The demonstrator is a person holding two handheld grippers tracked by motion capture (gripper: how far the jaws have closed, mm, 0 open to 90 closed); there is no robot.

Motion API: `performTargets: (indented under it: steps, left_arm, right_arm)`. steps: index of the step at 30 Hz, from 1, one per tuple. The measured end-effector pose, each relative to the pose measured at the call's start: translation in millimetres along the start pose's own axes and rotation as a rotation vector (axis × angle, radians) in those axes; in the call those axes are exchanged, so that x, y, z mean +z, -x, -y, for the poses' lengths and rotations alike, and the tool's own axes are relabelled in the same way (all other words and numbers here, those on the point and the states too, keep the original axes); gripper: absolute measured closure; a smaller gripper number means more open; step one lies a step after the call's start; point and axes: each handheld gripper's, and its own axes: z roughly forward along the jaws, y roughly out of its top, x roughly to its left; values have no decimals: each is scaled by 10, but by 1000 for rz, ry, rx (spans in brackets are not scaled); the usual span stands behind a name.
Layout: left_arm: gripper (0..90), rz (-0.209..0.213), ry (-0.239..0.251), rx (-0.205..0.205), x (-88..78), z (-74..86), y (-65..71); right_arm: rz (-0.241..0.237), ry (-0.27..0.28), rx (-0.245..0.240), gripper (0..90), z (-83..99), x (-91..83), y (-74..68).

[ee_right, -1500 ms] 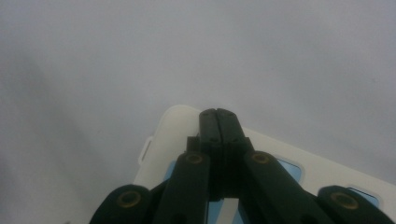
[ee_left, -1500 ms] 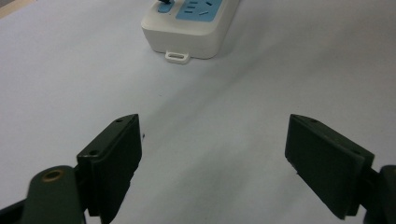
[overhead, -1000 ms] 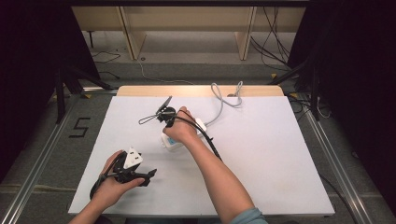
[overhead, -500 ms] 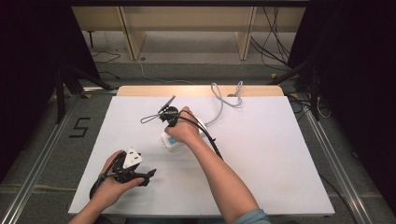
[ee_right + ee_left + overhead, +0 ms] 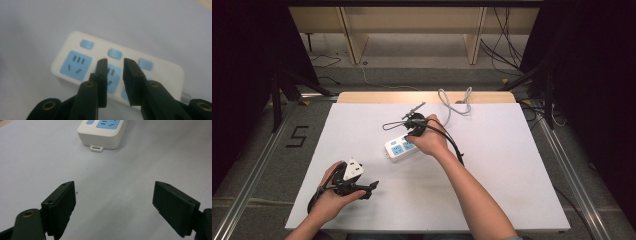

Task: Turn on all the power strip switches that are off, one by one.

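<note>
High view: white rectangular table (image 5: pixel 512 165), wood strip at far edge. White plastic power strip with blue sockets (image 5: pixel 399 147) lies near its centre, grey cord trailing back. Right gripper (image 5: pixel 114 61) hovers above the middle socket, jaws just opened to a narrow gap, nothing between, probably lining up a switch. Left gripper (image 5: pixel 113 195) idles, jaws wide, empty; its view shows the strip's hanging tab.
</note>
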Motion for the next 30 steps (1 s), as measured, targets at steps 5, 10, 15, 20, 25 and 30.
performTargets:
  steps: [5,10,15,20,25,30]
  left_arm:
    - [188,-1,-3,-4,7,2,-5]
    - [188,-4,-4,-10,4,5,-15]
    - [188,-6,-6,-18,3,9,-22]
    - [187,-10,-10,-29,0,15,-32]
    - [188,-12,-10,-37,1,18,-40]
    - [185,-11,-9,-44,8,18,-37]
  right_arm:
    - [3,42,45,674,328,-226,177]
    - [-6,90,75,600,699,-453,279]
    - [17,114,88,535,1112,-660,336]
    - [43,185,147,488,1556,-874,363]
    - [65,259,188,457,1936,-1047,355]
    - [87,310,198,428,2098,-1154,311]
